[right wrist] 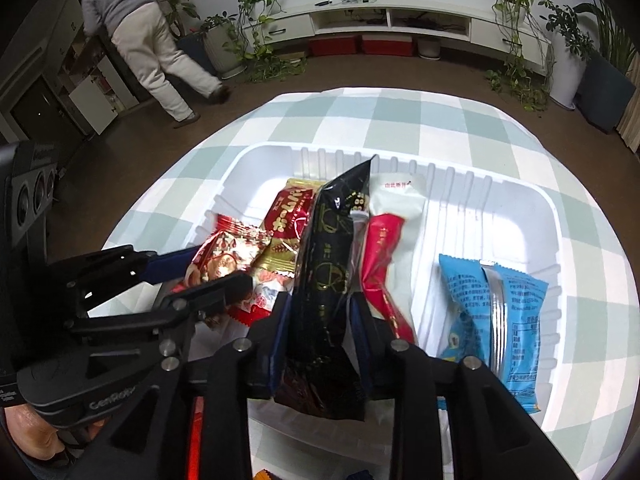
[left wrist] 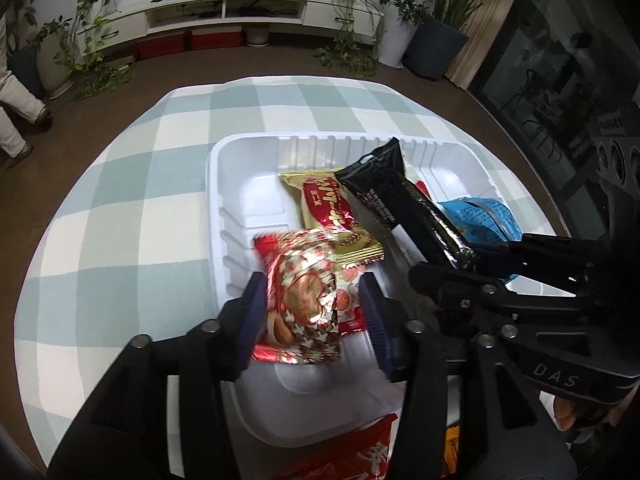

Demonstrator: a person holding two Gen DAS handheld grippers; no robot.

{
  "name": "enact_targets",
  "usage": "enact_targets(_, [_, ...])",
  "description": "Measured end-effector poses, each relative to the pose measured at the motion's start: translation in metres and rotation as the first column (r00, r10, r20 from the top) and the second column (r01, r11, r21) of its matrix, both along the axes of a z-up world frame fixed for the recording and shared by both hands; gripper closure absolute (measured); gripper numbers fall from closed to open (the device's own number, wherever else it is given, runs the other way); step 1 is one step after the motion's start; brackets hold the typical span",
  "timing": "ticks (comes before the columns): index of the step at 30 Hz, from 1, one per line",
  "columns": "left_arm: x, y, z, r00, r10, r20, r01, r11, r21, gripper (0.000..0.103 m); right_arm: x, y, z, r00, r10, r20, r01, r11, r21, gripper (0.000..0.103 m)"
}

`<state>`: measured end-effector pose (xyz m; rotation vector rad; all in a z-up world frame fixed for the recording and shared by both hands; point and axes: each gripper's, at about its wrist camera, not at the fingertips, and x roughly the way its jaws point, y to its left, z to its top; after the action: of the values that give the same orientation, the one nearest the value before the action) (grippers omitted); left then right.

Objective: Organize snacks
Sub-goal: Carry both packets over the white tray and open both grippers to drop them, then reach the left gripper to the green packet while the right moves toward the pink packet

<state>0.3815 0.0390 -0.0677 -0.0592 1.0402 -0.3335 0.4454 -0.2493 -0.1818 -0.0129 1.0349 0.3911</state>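
Lower centre of the left wrist view: left gripper (left wrist: pixel 314 308) clamps a red-and-silver snack pack (left wrist: pixel 304 300) over the near-left corner of the white tray (left wrist: pixel 224 168). Right gripper (right wrist: pixel 320 340), bottom centre of its own view, is closed on a black snack pack (right wrist: pixel 332 264) tilted up over the tray middle. Gold-red wafer pack (left wrist: pixel 328 212) lies flat mid-tray, blue pack (right wrist: pixel 500 312) at right, red-white pack (right wrist: pixel 392 248) beside the black one. Tray sits on checked surface (left wrist: pixel 120 200).
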Motion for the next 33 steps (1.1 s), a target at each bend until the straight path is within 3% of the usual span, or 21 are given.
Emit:
enact_targets(5, [-0.008, 0.005, 0.009, 1.000, 0.013, 0.013, -0.013, 1.000, -0.016, 0.045, -0.004, -0.005, 0.006, 1.000, -0.016, 0.010, 0.016, 1.000, 0.007, 0.065])
enact_targets(13, [-0.034, 0.017, 0.044, 0.997, 0.036, 0.074, -0.031, 0.997, -0.065, 0.021, -0.025, -0.027, 0.035, 0.996, -0.066, 0.056, 0.060, 0.993, 0.098, 0.025])
enact_targets(20, [-0.078, 0.025, 0.068, 0.991, 0.057, 0.117, -0.043, 0.992, -0.120, 0.006, -0.064, -0.047, 0.054, 0.993, -0.083, 0.081, 0.069, 0.984, 0.167, 0.019])
enact_targets(27, [-0.151, 0.035, 0.068, 0.989, 0.062, 0.134, -0.039, 0.985, -0.166, 0.006, -0.136, -0.080, 0.048, 0.990, -0.113, 0.085, 0.087, 0.960, 0.265, 0.017])
enact_targets(33, [-0.224, 0.023, 0.058, 0.985, -0.070, 0.156, 0.091, 0.987, -0.136, 0.006, -0.190, -0.109, 0.020, 0.986, -0.162, 0.042, 0.142, 0.941, 0.308, 0.017])
